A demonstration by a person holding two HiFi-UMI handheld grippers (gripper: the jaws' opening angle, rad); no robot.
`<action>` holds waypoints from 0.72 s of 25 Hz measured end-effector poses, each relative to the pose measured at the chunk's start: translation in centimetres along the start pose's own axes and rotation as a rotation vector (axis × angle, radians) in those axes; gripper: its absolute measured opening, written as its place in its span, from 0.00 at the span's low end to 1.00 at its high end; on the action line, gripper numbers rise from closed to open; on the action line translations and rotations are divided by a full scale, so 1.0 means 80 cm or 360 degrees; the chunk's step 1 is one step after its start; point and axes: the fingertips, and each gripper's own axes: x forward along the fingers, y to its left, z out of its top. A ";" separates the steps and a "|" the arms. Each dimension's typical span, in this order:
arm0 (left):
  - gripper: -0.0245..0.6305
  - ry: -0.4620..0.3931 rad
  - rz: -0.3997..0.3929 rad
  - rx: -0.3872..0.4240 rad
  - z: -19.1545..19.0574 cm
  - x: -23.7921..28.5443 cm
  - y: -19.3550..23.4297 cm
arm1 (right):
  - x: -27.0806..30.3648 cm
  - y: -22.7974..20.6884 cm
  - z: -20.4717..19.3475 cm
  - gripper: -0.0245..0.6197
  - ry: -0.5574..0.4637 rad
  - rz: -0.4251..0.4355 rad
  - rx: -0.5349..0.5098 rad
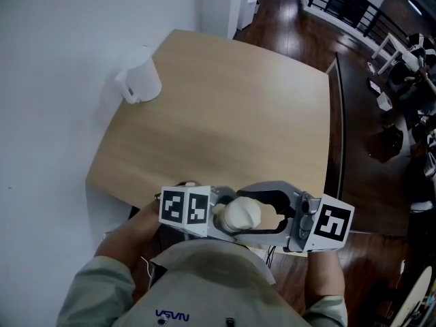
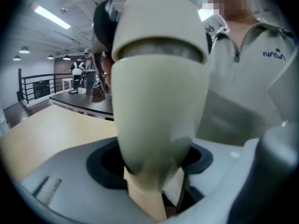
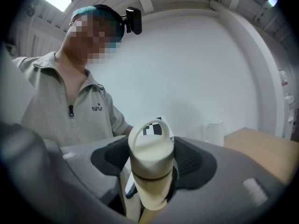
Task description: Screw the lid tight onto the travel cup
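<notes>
- Left gripper (image 2: 152, 164) pinches the travel cup (image 2: 159, 120) low on its body. Its jaws stand wide because the body is wide, and the cup fills that gripper's view.
- Travel cup is off the table (image 1: 225, 114), carried in the air just before the person's chest, at the table's near edge. Nothing supports it from below, so I judge the left grip bears all its weight.
- Lid (image 3: 151, 153) sits on the cup's mouth, with its loop (image 3: 150, 121) on top. A dark band runs between lid and body. Judgement: the threads are engaged but not yet run home.
- Right gripper (image 3: 150, 167) comes in from the opposite side. Its jaws are spread with the lid between them, one jaw close on each flank, and I can make out no pinch.
- Step in hand (judgement): the tightening stage, with the body fixed by the left gripper and the right one placed to take the lid.
- Next move calls for closing the right jaws squarely on the lid's wall, above the dark band and clear of the loop. The right wrist then rolls in the tightening sense while the left gripper stops the body turning. Stop when the lid resists.
- Caution: a skewed pinch could cross the thread or lever the cup out of the left grip.
- Outward: a white jug (image 1: 142, 82) stands by the table's far left corner, well apart from the cup. It plays no part in this step.
</notes>
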 end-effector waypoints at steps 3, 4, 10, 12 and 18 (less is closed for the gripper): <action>0.52 -0.0001 0.0155 -0.0048 -0.005 -0.002 0.025 | -0.005 -0.017 -0.006 0.49 -0.0001 -0.0160 -0.0012; 0.52 -0.0012 0.0232 -0.0078 -0.006 -0.004 0.036 | -0.008 -0.026 -0.009 0.49 -0.0001 -0.0239 -0.0014; 0.52 -0.0113 0.0936 -0.0318 -0.014 -0.030 0.123 | -0.039 -0.097 -0.020 0.49 -0.0107 -0.0902 0.0051; 0.52 -0.0124 0.1164 -0.0388 -0.021 -0.036 0.142 | -0.045 -0.111 -0.021 0.49 -0.0180 -0.1075 0.0093; 0.52 -0.0135 0.1682 -0.0515 -0.038 -0.049 0.176 | -0.049 -0.130 -0.030 0.48 -0.0253 -0.1434 0.0140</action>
